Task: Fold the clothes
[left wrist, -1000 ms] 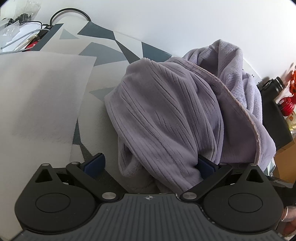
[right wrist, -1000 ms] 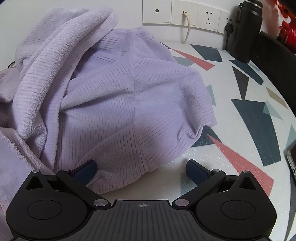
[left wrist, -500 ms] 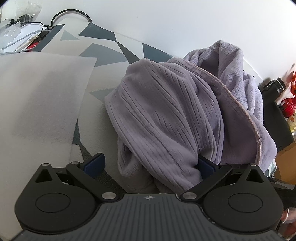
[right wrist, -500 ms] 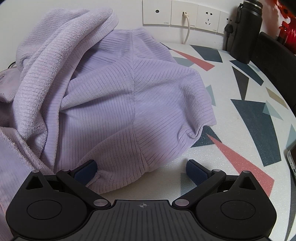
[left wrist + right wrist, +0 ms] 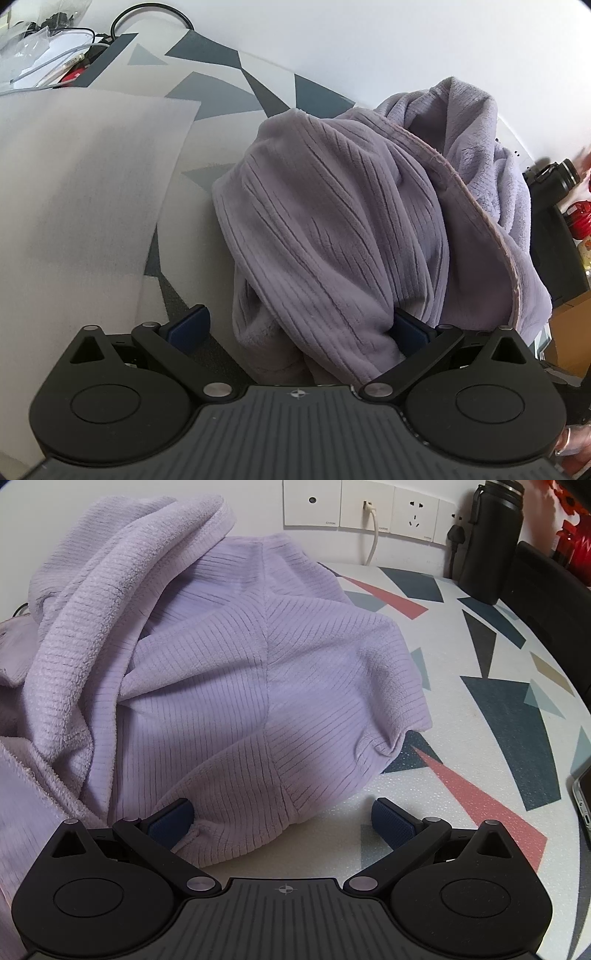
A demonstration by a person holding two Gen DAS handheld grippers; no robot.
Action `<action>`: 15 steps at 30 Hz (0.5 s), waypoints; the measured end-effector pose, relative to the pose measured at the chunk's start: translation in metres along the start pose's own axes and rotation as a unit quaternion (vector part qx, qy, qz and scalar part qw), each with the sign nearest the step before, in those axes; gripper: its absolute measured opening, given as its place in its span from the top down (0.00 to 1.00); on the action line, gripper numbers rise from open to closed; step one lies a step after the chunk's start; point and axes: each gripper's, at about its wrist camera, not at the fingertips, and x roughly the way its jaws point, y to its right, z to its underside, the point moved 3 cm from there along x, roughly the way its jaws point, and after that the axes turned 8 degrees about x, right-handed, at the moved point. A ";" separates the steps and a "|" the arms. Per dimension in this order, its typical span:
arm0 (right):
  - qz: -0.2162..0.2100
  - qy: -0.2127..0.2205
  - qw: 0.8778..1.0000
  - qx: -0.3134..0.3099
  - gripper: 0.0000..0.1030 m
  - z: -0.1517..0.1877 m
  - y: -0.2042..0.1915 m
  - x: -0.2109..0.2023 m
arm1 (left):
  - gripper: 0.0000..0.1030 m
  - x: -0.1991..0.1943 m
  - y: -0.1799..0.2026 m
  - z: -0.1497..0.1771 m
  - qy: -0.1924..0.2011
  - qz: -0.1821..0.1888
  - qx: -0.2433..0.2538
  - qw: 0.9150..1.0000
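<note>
- Compared with the views a second ago: almost no change. Garment pile in the same heap, both tools in the same stance. Only a slight drift in the left wrist view, background at far right sitting marginally lower.
- Meaning for the task, as a judgement: folding not yet begun; a pause just short of the first grasp, with cloth lined up between both pairs of fingers.
- Lilac ribbed fleece garment (image 5: pixel 266 672) bunched in a tall mound on the patterned bench (image 5: pixel 498 709), rear part close to the wall with the sockets (image 5: pixel 388 506). No flat panel or straight hem laid out.
- Left gripper (image 5: pixel 297 328): released, fingers spread wide. Low fold of the garment (image 5: pixel 332 236) lying between them. Right-hand pad (image 5: pixel 410 330) touching cloth and partly covered by it; left-hand pad (image 5: pixel 190 325) clear of cloth, over the bench (image 5: pixel 207 62).
- Right gripper (image 5: pixel 282 818): released, fingers spread wide. Near edge of the mound between them. Left-hand pad (image 5: pixel 171 821) against or partly under the cloth; right-hand pad (image 5: pixel 393 821) apart from it, over bare bench.
- Nothing clamped by either tool.
- Nearby: white sheet (image 5: pixel 81 192) to the left, black bottle (image 5: pixel 491 539) at the wall, phone edge (image 5: pixel 583 797) at far right.
</note>
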 end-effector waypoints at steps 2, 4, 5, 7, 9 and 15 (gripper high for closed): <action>0.000 0.000 1.000 0.000 0.01 0.000 0.000 0.000 | 0.00 0.000 0.000 0.000 -0.001 0.000 0.000 1.000; 0.000 0.000 1.000 0.000 0.01 0.000 0.000 0.000 | 0.00 0.000 0.000 0.000 -0.001 0.001 -0.001 1.000; 0.000 0.000 1.000 0.001 0.01 0.001 0.000 0.000 | 0.00 0.000 0.000 0.000 -0.002 0.001 -0.001 1.000; 0.000 0.000 1.000 0.001 0.01 0.002 0.000 -0.001 | 0.00 0.000 0.000 -0.001 -0.003 0.000 -0.002 1.000; 0.000 -0.001 1.000 0.001 0.01 0.002 0.000 0.000 | 0.00 0.000 0.001 -0.001 -0.002 -0.001 -0.002 1.000; -0.001 -0.004 1.000 0.000 0.01 0.000 0.000 0.000 | 0.00 -0.001 0.001 0.001 0.006 0.000 -0.001 1.000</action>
